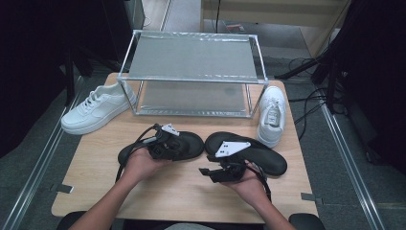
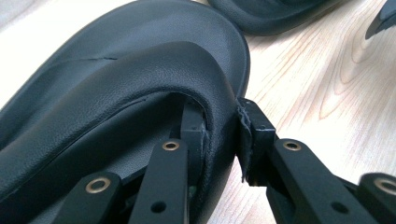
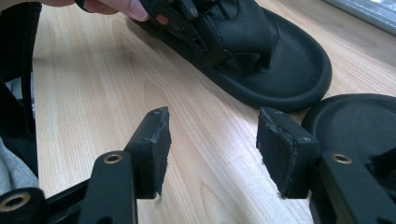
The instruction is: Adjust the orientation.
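Observation:
Two black thong sandals lie side by side on the wooden table (image 1: 182, 191). My left gripper (image 1: 173, 143) is over the left sandal (image 1: 194, 143), shut on its wide strap (image 2: 154, 79). One jaw sits under the strap and the other presses its outer edge (image 2: 219, 140). The right sandal (image 1: 268, 159) lies partly under my right hand. My right gripper (image 3: 212, 140) hovers low over bare wood between the two sandals, open, with nothing between its pads. It faces the left sandal's toe (image 3: 289, 74); the right sandal's rim (image 3: 359, 119) is beside its right jaw.
A wire rack with two shelves (image 1: 191, 76) stands at the back of the table. One white sneaker (image 1: 95, 109) lies left of the rack and another (image 1: 271, 116) right of it. Bare wood (image 1: 95, 172) lies along the front of the table.

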`<state>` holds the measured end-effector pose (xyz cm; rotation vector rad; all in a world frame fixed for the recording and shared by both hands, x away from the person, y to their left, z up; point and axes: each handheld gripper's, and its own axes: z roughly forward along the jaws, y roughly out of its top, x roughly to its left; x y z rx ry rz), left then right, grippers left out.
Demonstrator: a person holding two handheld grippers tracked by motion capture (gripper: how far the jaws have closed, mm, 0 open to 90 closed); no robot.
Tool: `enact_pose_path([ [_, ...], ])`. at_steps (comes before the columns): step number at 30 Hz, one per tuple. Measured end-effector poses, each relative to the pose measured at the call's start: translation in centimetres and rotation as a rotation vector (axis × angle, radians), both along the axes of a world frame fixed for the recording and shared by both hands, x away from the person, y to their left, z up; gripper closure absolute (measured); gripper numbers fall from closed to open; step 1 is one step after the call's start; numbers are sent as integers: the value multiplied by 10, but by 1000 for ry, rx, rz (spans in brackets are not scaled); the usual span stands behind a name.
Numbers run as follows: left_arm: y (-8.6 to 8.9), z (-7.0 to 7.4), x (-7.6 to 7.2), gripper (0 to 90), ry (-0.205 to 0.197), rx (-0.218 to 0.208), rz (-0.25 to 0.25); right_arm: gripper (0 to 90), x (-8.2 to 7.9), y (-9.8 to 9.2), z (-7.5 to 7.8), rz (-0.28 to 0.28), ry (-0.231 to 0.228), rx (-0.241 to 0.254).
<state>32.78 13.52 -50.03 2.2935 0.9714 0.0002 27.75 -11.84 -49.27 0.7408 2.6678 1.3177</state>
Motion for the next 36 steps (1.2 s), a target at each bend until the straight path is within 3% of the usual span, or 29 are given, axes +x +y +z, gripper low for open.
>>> enact_pose_path([
  [2,1,0,0,716,7,-11,-3,461,0,1,-1,2,3,-2],
  [5,1,1,-1,590,19,4,-12,461,0,2,-1,3,4,-4],
  [9,4,7,-4,484,-18,13,-15,461,0,3,-2,4,3,-7],
  [19,38,31,-12,450,-78,-41,7,461,2,7,-3,2,5,-3],
  [24,63,38,-11,505,-103,-61,26,463,2,11,-2,0,3,1],
  [28,80,42,-9,635,-118,-72,27,467,4,15,-2,-5,1,5],
  [36,103,34,1,843,-122,-48,51,488,7,34,-1,16,-6,11],
])
